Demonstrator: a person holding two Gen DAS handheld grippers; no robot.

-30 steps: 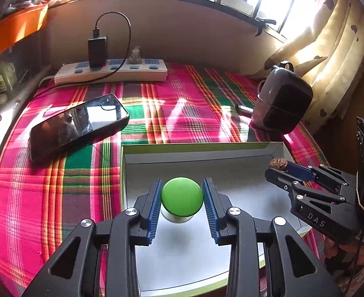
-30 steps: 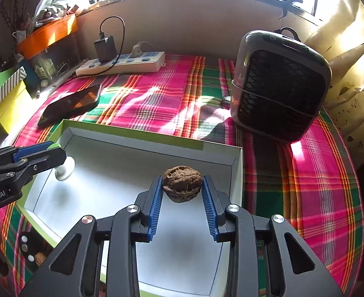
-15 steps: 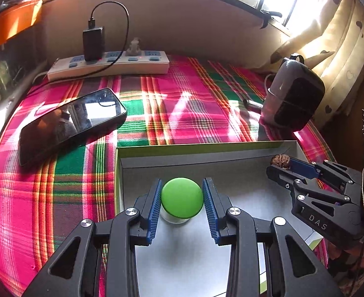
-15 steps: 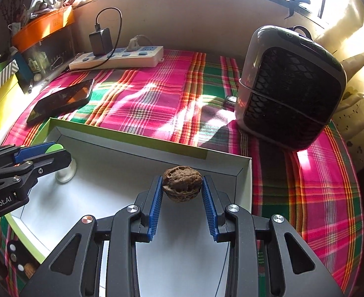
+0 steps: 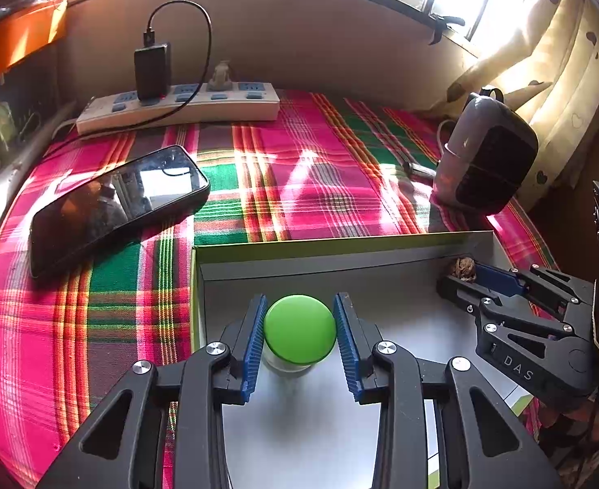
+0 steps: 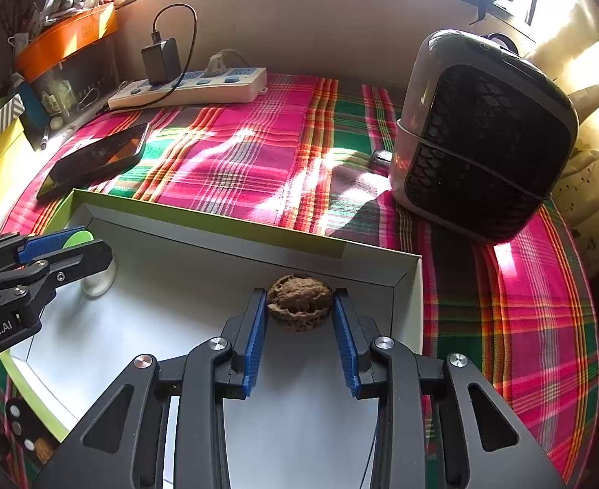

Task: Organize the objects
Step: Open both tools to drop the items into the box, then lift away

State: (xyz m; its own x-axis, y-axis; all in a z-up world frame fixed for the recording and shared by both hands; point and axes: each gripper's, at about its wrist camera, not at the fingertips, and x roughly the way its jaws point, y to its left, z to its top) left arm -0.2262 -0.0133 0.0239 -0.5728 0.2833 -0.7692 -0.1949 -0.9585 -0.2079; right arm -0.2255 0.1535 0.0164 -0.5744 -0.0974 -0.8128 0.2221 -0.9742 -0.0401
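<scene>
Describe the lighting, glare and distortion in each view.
Left wrist view: blown-out window over the curtain, sun patches on the plaid cloth, reflections on the phone, fisheye-bent edges. Right wrist view: sunlit cloth, heater casting a shadow, dark corners.

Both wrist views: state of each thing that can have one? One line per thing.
left gripper: shut on the green-lidded jar, over the box.
right gripper: shut on the walnut, near the box's far right corner.
box: open, no lid on.
jar lid: on.
phone: screen dark, lying flat on the cloth.
charger: plugged into the power strip.
heater: upright.
</scene>
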